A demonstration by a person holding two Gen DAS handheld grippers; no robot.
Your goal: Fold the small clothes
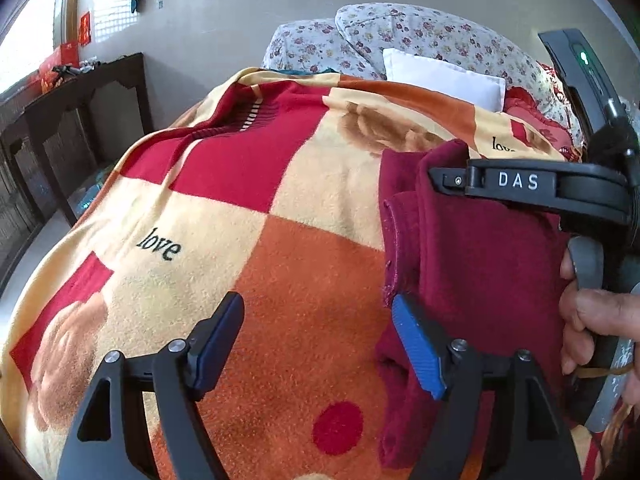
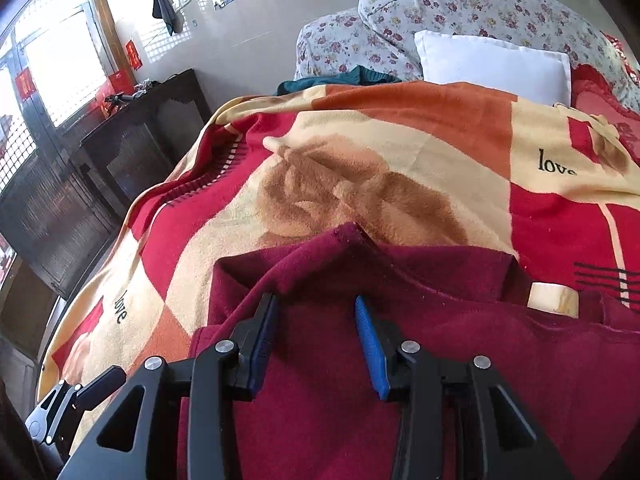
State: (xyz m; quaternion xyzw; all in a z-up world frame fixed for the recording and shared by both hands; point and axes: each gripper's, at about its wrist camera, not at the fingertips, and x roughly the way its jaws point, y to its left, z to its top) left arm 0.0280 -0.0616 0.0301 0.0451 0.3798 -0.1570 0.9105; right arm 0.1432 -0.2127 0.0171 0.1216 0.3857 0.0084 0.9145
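Directly beneath the right claw (image 2: 316,344) lies the maroon garment (image 2: 400,360), spread on the checked blanket (image 2: 360,128) of the bed; the blue pads stand partly apart over the cloth, pinching nothing. To the right of the left claw (image 1: 318,344) the same garment's folded edge sits beside one pad, and those jaws gape wide over bare blanket. Beyond both claws rest a white pillow (image 2: 496,60) and floral bedding (image 2: 460,4). A hand (image 1: 592,320) grips the right claw's handle.
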